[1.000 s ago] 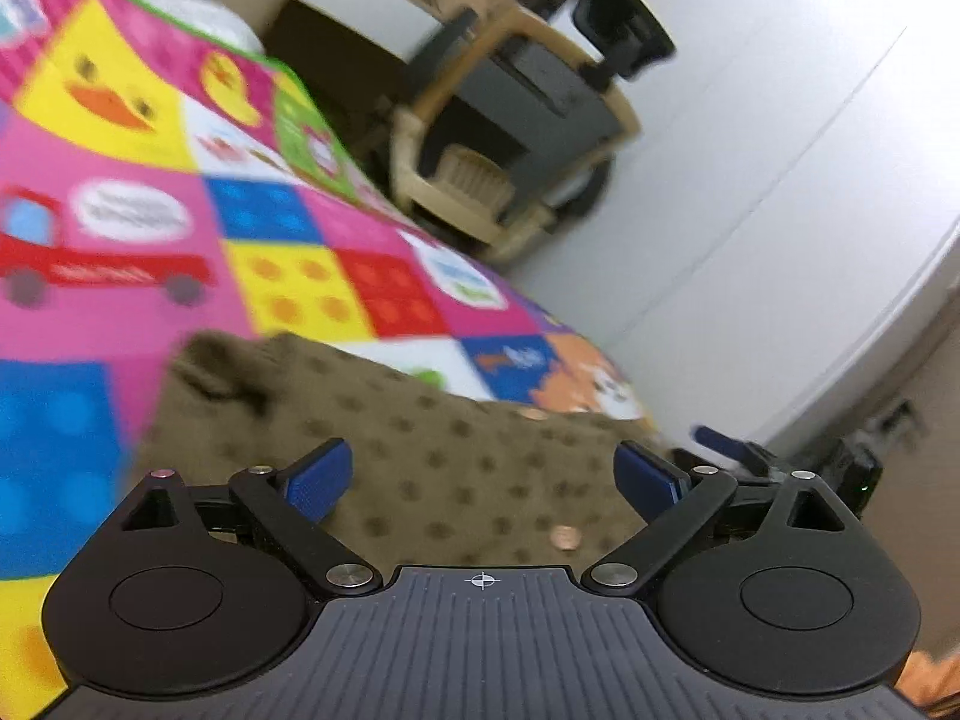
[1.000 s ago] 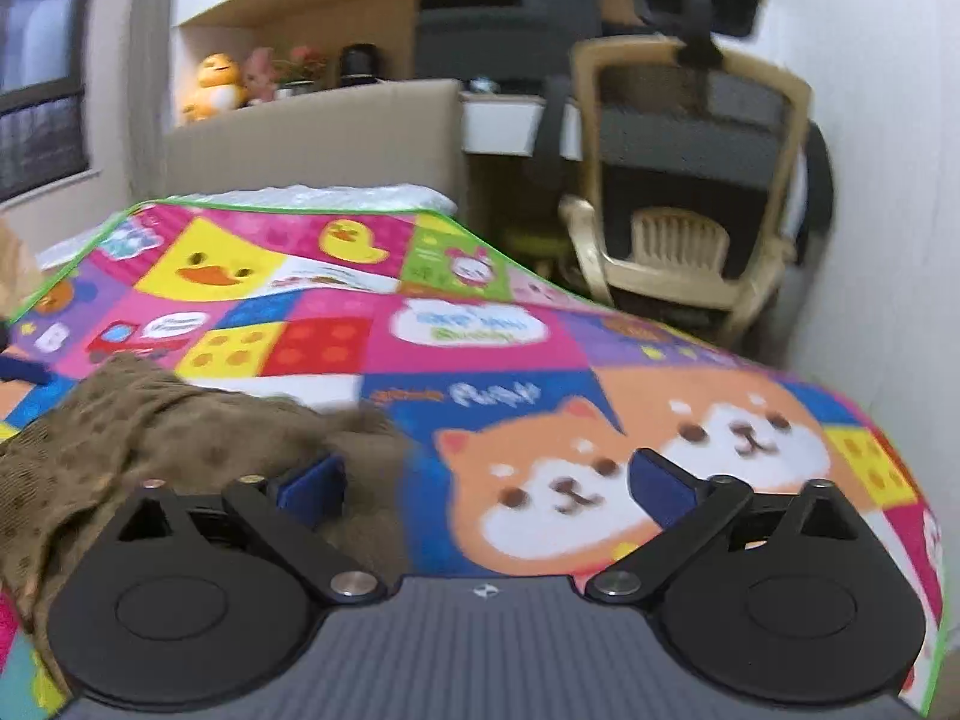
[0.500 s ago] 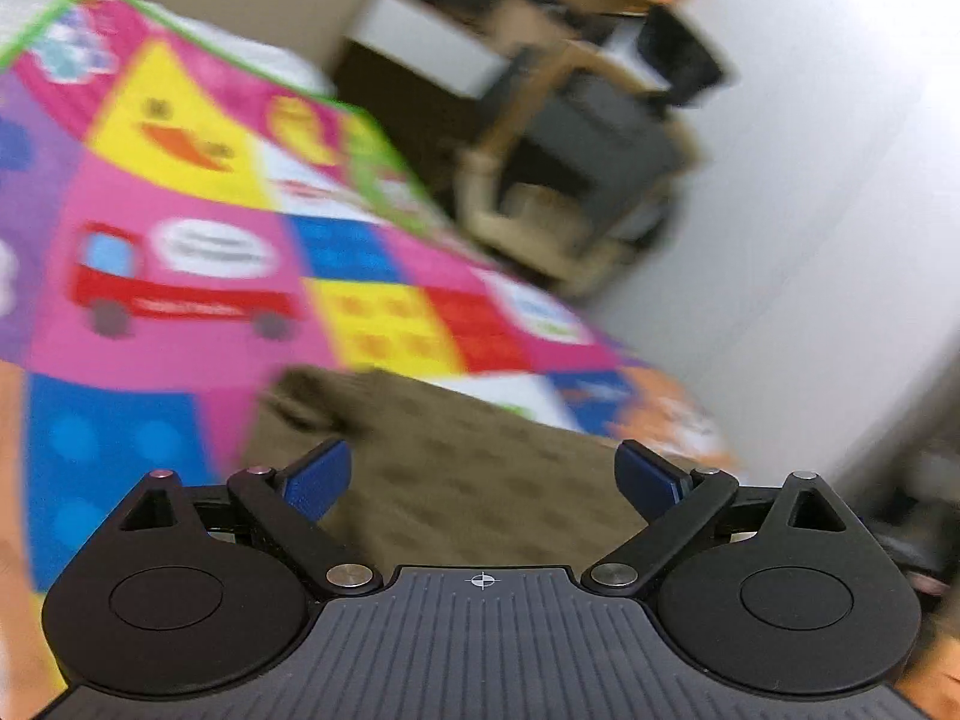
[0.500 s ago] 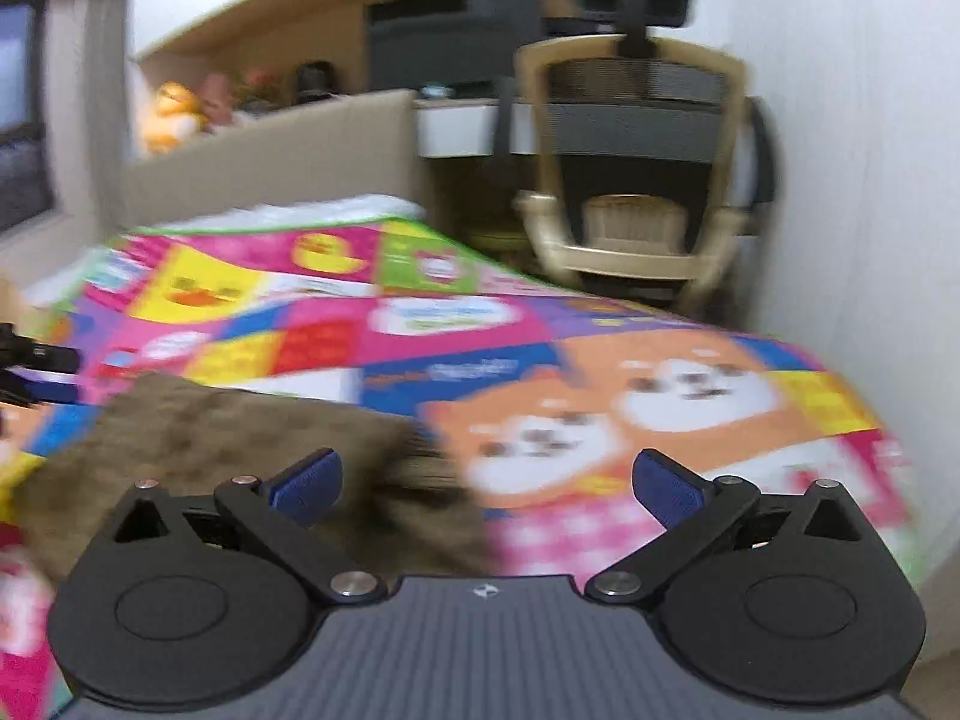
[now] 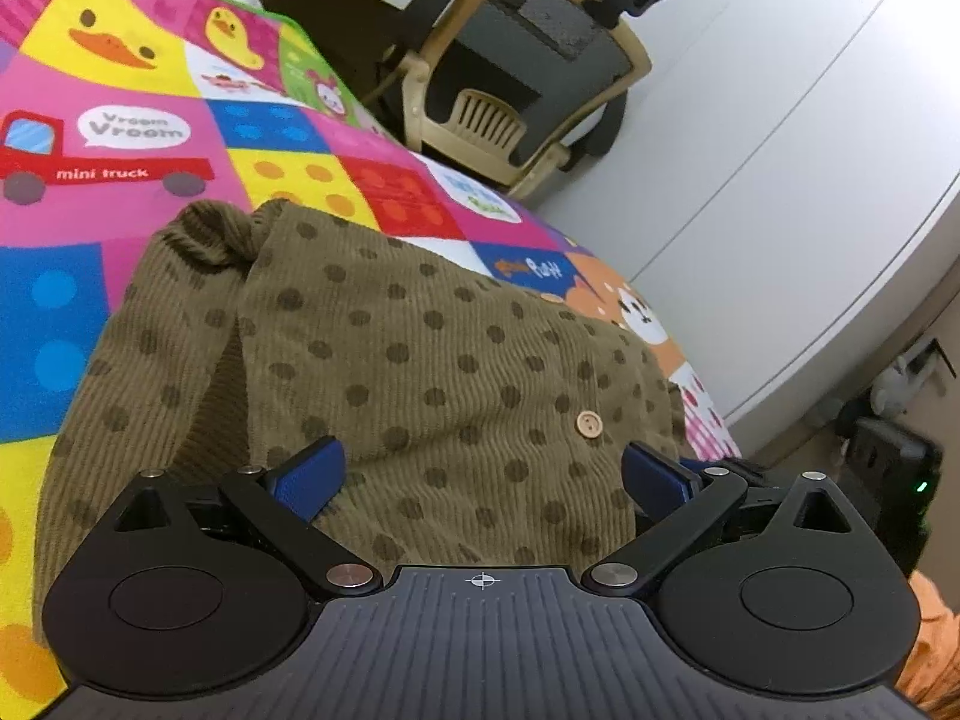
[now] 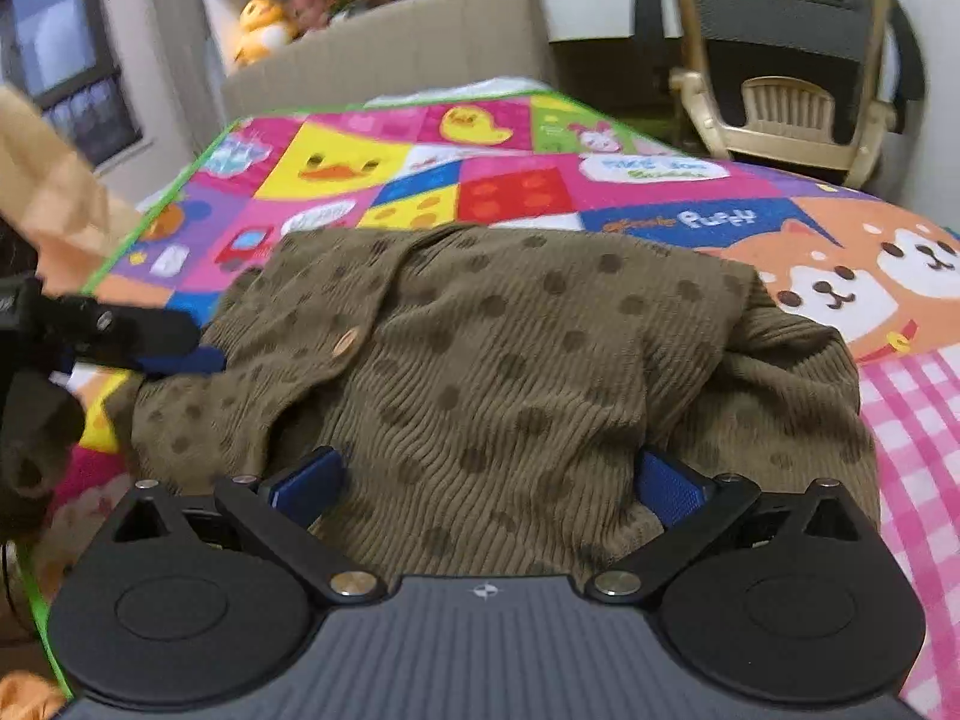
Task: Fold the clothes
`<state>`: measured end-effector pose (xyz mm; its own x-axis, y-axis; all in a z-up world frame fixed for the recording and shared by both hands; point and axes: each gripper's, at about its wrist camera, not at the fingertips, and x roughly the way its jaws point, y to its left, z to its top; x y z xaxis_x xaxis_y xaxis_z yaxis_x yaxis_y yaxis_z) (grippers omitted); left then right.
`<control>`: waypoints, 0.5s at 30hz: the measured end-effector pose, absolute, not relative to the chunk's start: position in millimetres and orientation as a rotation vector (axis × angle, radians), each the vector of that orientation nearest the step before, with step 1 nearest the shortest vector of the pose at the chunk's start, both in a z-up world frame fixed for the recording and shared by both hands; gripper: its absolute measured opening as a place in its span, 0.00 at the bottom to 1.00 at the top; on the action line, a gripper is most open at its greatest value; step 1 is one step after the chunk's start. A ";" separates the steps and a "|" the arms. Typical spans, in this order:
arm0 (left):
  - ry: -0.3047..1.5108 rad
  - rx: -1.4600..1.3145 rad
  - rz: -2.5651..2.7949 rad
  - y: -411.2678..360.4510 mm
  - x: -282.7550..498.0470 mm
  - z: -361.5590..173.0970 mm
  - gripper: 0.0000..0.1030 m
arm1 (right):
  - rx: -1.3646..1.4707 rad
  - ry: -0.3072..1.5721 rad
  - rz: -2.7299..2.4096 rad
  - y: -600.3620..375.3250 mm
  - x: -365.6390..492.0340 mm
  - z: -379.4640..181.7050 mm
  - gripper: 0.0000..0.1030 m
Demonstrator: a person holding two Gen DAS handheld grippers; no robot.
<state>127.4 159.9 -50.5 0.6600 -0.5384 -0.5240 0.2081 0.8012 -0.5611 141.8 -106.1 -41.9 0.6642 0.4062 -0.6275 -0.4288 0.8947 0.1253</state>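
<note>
Both claws spread, left (image 5: 477, 471) and right (image 6: 489, 480), pinching nothing; brown dotted cardigan (image 5: 420, 360) on play mat (image 5: 90, 276) lies partly folded, still lumpy.

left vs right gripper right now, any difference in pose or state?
The left gripper faces the cardigan's buttoned front from one side, looking across the mat. The right gripper faces the cardigan from its rumpled end, looking up the mat toward the headboard. Both are open over the cardigan, gripping nothing.
</note>
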 end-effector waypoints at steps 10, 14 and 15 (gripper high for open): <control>0.718 -0.426 -0.437 155.4 121.4 -51.0 0.98 | -0.226 0.605 0.221 -124.5 179.8 -22.6 1.00; 0.717 -0.428 -0.442 156.8 121.6 -52.1 0.98 | -0.301 0.638 0.207 -114.6 190.0 -46.2 1.00; 0.716 -0.429 -0.443 157.1 122.1 -52.5 0.98 | -0.317 0.626 0.198 -112.7 187.5 -43.7 1.00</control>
<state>122.1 157.1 -52.5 0.6710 -0.5228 -0.5258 0.2379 0.8234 -0.5152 187.5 -112.7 -43.7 0.7940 0.0860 -0.6018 -0.2759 0.9331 -0.2306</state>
